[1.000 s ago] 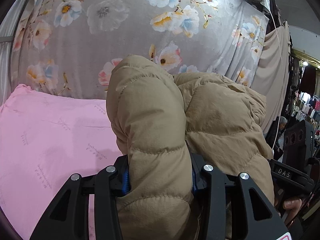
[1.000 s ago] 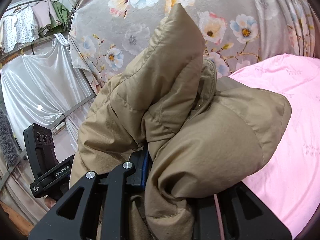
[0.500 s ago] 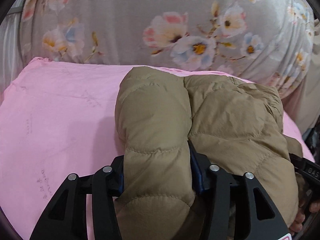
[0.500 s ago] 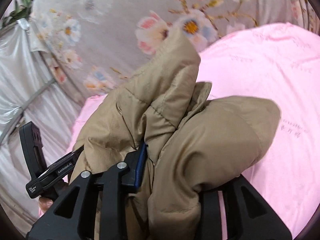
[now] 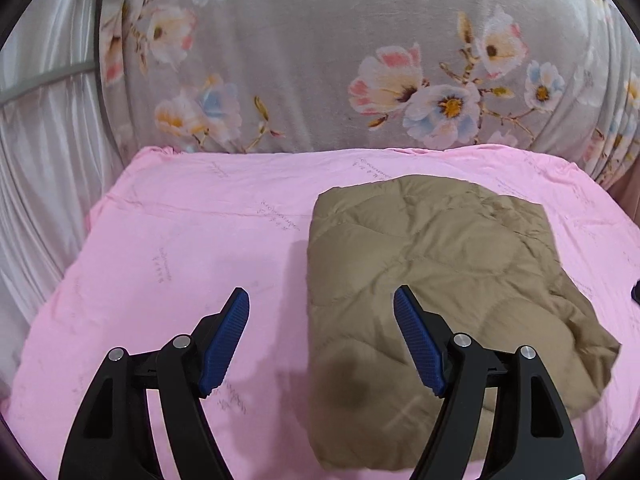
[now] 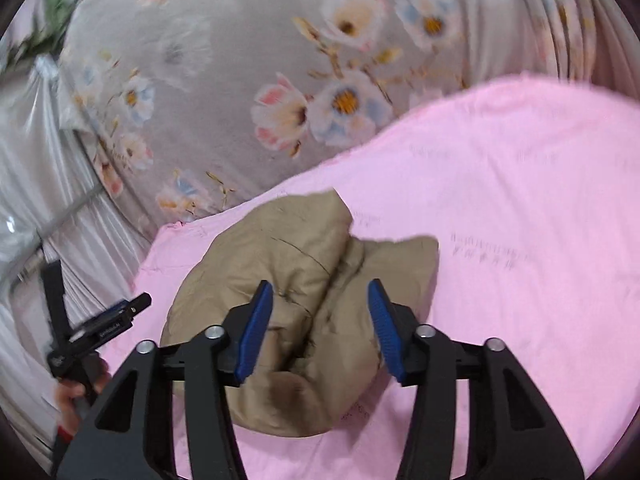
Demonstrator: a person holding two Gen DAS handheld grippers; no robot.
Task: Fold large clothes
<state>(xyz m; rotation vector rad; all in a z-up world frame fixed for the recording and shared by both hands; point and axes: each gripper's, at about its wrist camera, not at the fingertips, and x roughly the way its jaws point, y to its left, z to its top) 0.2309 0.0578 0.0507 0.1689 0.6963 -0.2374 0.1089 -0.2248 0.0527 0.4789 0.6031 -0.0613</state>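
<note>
A tan quilted puffer jacket (image 5: 440,280) lies folded into a flat bundle on the pink sheet (image 5: 180,240). My left gripper (image 5: 322,300) is open and empty, held above the bundle's left edge. In the right wrist view the same jacket (image 6: 304,300) lies bunched on the pink sheet (image 6: 500,220). My right gripper (image 6: 320,292) is open and empty just above the jacket's near end. The left gripper's body (image 6: 96,324) and the hand holding it show at the left edge of that view.
A grey floral cloth (image 5: 320,60) hangs behind the pink surface. Silvery white curtains (image 5: 36,160) hang at the left. The sheet's left edge drops off near the curtains.
Both grippers were shut on the jacket and carried it down over the pink sheet. Now both have opened and drawn back, and the jacket lies folded on the sheet.
</note>
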